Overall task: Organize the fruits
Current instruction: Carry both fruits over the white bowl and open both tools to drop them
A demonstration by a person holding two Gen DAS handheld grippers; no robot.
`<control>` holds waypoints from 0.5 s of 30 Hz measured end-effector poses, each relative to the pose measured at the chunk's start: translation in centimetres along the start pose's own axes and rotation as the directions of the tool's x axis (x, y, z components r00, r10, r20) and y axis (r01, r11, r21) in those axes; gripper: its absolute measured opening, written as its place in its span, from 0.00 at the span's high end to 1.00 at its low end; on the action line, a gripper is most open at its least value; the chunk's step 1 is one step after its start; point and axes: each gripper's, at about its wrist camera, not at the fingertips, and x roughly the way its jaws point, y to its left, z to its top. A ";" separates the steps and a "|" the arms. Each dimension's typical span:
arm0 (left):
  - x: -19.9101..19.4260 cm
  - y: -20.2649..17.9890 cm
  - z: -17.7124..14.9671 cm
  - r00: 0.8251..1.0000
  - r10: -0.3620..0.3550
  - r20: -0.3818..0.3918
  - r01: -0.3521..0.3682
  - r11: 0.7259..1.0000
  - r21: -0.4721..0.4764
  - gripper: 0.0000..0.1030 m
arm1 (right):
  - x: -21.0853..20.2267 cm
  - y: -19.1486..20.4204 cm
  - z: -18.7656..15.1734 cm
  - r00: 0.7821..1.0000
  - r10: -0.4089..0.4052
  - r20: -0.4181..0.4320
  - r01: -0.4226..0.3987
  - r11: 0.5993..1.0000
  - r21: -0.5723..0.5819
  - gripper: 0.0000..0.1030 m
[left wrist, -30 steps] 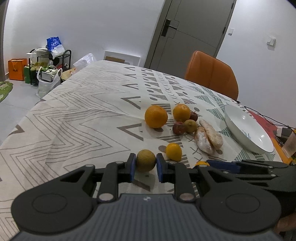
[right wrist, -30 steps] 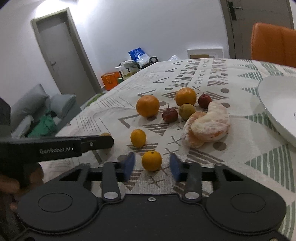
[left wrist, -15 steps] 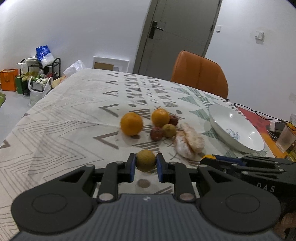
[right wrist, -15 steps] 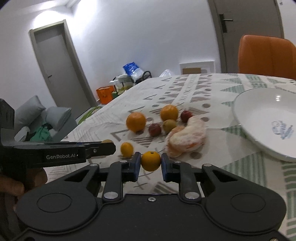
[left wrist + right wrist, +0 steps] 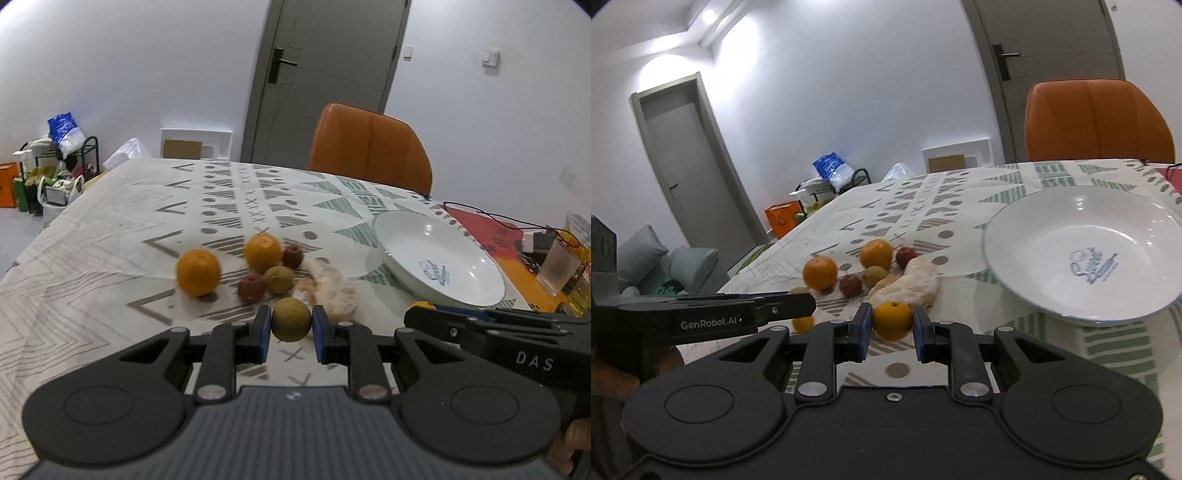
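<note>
My left gripper (image 5: 291, 334) is shut on a small brown-green fruit (image 5: 291, 324) and holds it above the table. My right gripper (image 5: 891, 330) is shut on a small orange fruit (image 5: 892, 319), also lifted. On the patterned tablecloth lie two oranges (image 5: 198, 272) (image 5: 263, 252), two small red fruits (image 5: 252, 288), another brown-green fruit (image 5: 279, 279) and peeled citrus segments (image 5: 334, 291). A small orange fruit (image 5: 803, 324) lies beside the left gripper in the right wrist view. The white plate (image 5: 439, 258) stands to the right, empty.
An orange chair (image 5: 369, 147) stands at the table's far side. A glass (image 5: 557, 268), cables and a charger (image 5: 535, 242) sit at the far right edge. A door, a cluttered rack (image 5: 55, 173) and bags are beyond the table.
My right gripper closed on the small orange fruit and lifted it. Both grippers rose with their fruits and moved right, towards the plate.
</note>
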 end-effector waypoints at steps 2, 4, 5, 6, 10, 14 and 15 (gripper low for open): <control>0.3 -0.8 0.1 1.000 -0.004 0.002 0.004 1.000 0.014 0.79 | -0.4 -0.7 0.0 1.000 -0.010 0.012 0.010 1.000 0.013 0.79; 0.6 -1.6 0.2 1.000 -0.003 0.001 0.003 0.999 0.032 0.79 | -0.7 -1.5 0.0 1.000 -0.018 0.024 0.017 1.000 0.024 0.79; 0.8 -1.9 0.3 1.000 -0.004 -0.001 0.004 0.999 0.036 0.79 | -0.8 -1.9 0.0 0.999 -0.022 0.029 0.021 0.999 0.032 0.79; 1.0 -2.2 0.4 1.000 -0.005 -0.004 0.005 0.999 0.040 0.79 | -1.0 -2.3 0.0 0.999 -0.028 0.035 0.027 0.999 0.040 0.79; 1.7 -3.6 0.7 1.000 -0.012 -0.003 0.012 0.998 0.059 0.79 | -1.8 -4.0 -0.1 0.997 -0.050 0.050 0.046 0.997 0.068 0.79; 2.5 -4.9 1.1 1.000 -0.023 -0.002 0.024 0.997 0.074 0.79 | -2.3 -5.4 -0.1 0.996 -0.072 0.054 0.067 0.994 0.089 0.79; 2.8 -5.2 1.2 1.000 -0.027 -0.005 0.027 0.997 0.078 0.79 | -2.5 -5.8 -0.1 0.995 -0.078 0.058 0.073 0.993 0.093 0.79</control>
